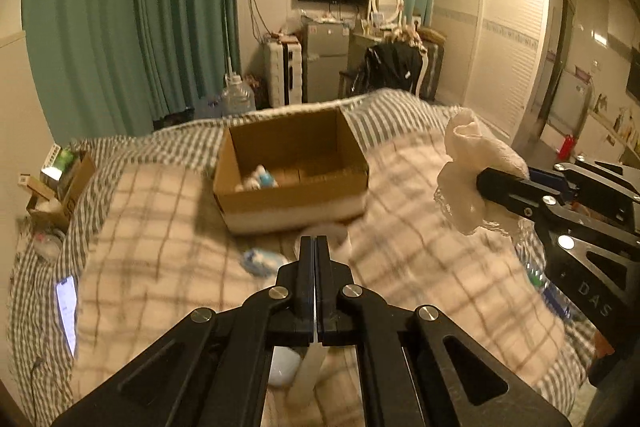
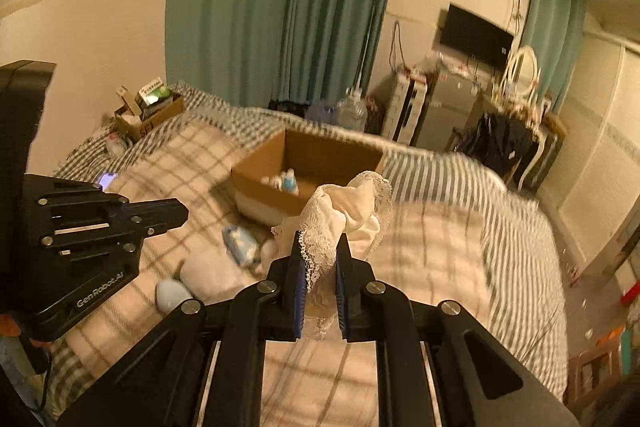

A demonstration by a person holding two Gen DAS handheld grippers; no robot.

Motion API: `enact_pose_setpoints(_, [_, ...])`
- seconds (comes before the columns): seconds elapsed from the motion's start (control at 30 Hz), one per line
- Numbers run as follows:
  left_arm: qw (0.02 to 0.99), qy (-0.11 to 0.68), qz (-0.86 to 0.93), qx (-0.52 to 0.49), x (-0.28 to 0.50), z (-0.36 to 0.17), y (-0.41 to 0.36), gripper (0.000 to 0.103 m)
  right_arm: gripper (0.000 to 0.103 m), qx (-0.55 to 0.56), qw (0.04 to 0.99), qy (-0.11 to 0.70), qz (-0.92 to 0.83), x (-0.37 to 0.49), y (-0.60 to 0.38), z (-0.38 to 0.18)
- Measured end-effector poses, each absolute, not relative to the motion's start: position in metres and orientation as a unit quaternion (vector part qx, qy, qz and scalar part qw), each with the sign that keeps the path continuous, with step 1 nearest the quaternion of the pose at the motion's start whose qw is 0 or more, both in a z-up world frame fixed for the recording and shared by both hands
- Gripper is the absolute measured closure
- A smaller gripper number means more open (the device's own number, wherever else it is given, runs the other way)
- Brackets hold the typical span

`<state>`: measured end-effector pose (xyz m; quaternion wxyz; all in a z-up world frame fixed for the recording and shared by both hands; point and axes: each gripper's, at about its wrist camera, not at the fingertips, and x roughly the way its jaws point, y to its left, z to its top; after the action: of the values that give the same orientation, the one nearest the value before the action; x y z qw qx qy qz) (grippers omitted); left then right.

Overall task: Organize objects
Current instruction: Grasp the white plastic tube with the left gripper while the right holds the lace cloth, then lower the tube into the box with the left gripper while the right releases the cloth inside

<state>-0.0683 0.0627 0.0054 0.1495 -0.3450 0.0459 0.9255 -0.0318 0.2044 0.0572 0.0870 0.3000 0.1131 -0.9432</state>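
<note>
My right gripper is shut on a white, lace-edged cloth, which it holds above the checked blanket. From the left wrist view the same cloth bunches at the right gripper's tip. My left gripper is shut, and I see nothing between its fingers. An open cardboard box stands on the bed ahead with a blue-and-white item inside. A blue-and-white packet lies on the blanket in front of the box, with a white roll and a pale egg-shaped thing nearer me.
A lit phone lies at the bed's left edge. A smaller box of odds and ends sits at the far left corner. Water jugs, a fridge and a chair stand beyond the bed. A plastic bottle lies under the right gripper.
</note>
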Motion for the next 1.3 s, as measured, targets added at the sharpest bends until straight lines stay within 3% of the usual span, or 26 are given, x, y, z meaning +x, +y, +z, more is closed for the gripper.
enact_pose_setpoints(0.2, [0.156, 0.043, 0.925, -0.345, -0.081, -0.001, 0.059, 0.103, 0.092, 0.293, 0.082, 0.123, -0.945, -0.047, 0.197, 0.065])
enact_pose_setpoints(0.3, [0.154, 0.042, 0.915, -0.370, -0.088, -0.028, 0.060, 0.094, 0.092, 0.311, 0.085, 0.117, -0.939, -0.054, 0.197, 0.051])
enact_pose_setpoints(0.33, [0.155, 0.044, 0.911, -0.380, -0.090, -0.037, 0.061, 0.083, 0.092, 0.317, 0.085, 0.116, -0.937, -0.056, 0.198, 0.046])
enact_pose_setpoints(0.37, [0.154, 0.044, 0.906, -0.391, -0.091, -0.047, 0.061, 0.063, 0.092, 0.323, 0.086, 0.113, -0.936, -0.058, 0.199, 0.040])
enact_pose_setpoints(0.43, [0.148, 0.043, 0.901, -0.407, -0.090, -0.066, 0.061, 0.039, 0.092, 0.336, 0.086, 0.107, -0.932, -0.062, 0.204, 0.029])
enact_pose_setpoints(0.63, [0.159, 0.053, 0.870, -0.464, -0.078, -0.117, 0.065, 0.042, 0.092, 0.358, 0.082, 0.095, -0.925, -0.069, 0.217, 0.008])
enact_pose_setpoints(0.7, [0.167, 0.065, 0.860, -0.477, -0.073, -0.127, 0.069, 0.054, 0.092, 0.360, 0.081, 0.092, -0.925, -0.070, 0.219, 0.007])
enact_pose_setpoints(0.77, [0.180, 0.078, 0.849, -0.490, -0.069, -0.134, 0.075, 0.078, 0.092, 0.361, 0.081, 0.091, -0.925, -0.069, 0.218, 0.006])
enact_pose_setpoints(0.87, [0.182, 0.095, 0.848, -0.489, -0.064, -0.132, 0.080, 0.092, 0.092, 0.360, 0.081, 0.091, -0.925, -0.067, 0.217, 0.006])
enact_pose_setpoints(1.1, [0.163, 0.084, 0.876, -0.445, -0.071, -0.078, 0.067, 0.096, 0.092, 0.338, 0.082, 0.102, -0.932, -0.056, 0.213, 0.027])
enact_pose_setpoints(1.3, [0.149, 0.074, 0.912, -0.376, -0.101, 0.002, 0.055, 0.096, 0.092, 0.289, 0.089, 0.121, -0.945, -0.062, 0.204, 0.076])
